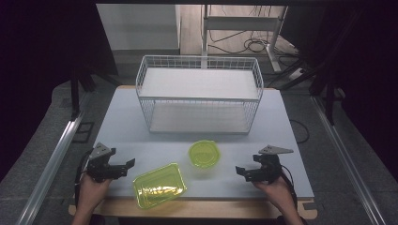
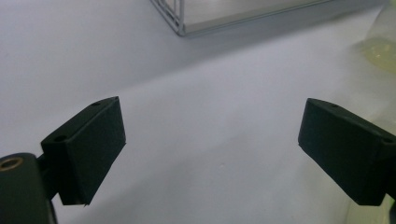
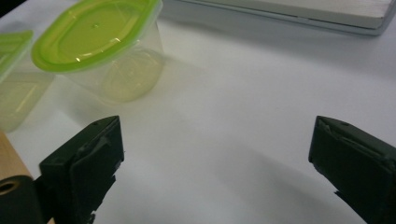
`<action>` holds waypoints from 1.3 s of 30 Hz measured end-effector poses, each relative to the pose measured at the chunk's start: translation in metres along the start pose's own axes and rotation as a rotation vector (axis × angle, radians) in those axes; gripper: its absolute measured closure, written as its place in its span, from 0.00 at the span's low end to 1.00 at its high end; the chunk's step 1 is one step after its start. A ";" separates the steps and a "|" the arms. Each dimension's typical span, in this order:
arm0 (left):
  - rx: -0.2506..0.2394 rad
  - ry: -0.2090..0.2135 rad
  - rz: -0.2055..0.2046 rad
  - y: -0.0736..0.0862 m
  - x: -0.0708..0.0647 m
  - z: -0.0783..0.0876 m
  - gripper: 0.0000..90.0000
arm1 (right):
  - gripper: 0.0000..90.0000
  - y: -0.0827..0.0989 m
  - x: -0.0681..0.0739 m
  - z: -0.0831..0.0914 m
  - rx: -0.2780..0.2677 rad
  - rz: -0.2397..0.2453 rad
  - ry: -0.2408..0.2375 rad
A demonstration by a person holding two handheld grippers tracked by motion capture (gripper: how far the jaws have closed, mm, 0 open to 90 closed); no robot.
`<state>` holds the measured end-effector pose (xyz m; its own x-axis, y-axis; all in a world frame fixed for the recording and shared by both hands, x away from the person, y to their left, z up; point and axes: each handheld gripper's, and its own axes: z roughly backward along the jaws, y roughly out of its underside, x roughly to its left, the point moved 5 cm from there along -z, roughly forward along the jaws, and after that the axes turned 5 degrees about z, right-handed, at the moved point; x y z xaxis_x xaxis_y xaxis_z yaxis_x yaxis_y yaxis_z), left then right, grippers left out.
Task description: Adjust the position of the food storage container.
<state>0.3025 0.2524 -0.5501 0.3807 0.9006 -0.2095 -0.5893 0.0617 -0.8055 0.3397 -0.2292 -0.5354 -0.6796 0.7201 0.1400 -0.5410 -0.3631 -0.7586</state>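
A round clear container with a green lid [image 1: 204,153] [image 3: 100,35] stands on the white table in front of the wire rack [image 1: 199,93]. A larger rectangular green-lidded container [image 1: 159,184] [image 3: 13,56] lies near the front edge. My left gripper [image 1: 127,166] [image 2: 212,147] rests at the front left, open, jaws wide apart over bare table, pointing toward the rectangular container. On the front right, my right gripper [image 1: 240,172] [image 3: 217,163] is open too, nothing between its jaws, aimed left at the round container.
The two-tier white wire rack stands at the table's middle back, both shelves bare; its base corner [image 2: 182,28] shows in the left gripper view. The wooden front edge [image 1: 197,208] runs along the near side. Cables and a desk frame [image 1: 244,28] lie behind the table.
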 end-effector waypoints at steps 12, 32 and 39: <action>0.020 -0.018 -0.031 0.001 -0.001 -0.003 0.06 | 0.20 -0.001 0.004 0.000 0.028 0.047 -0.002; 0.050 -0.033 -0.109 0.002 -0.013 -0.005 0.01 | 0.45 -0.013 0.016 0.001 0.051 0.101 -0.032; 0.043 -0.019 -0.084 0.003 -0.010 -0.005 0.02 | 0.68 -0.024 0.025 0.001 0.082 0.148 -0.051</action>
<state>0.3006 0.2411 -0.5536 0.4166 0.8996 -0.1312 -0.5859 0.1553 -0.7953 0.3356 -0.2034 -0.5131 -0.7780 0.6250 0.0643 -0.4704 -0.5115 -0.7191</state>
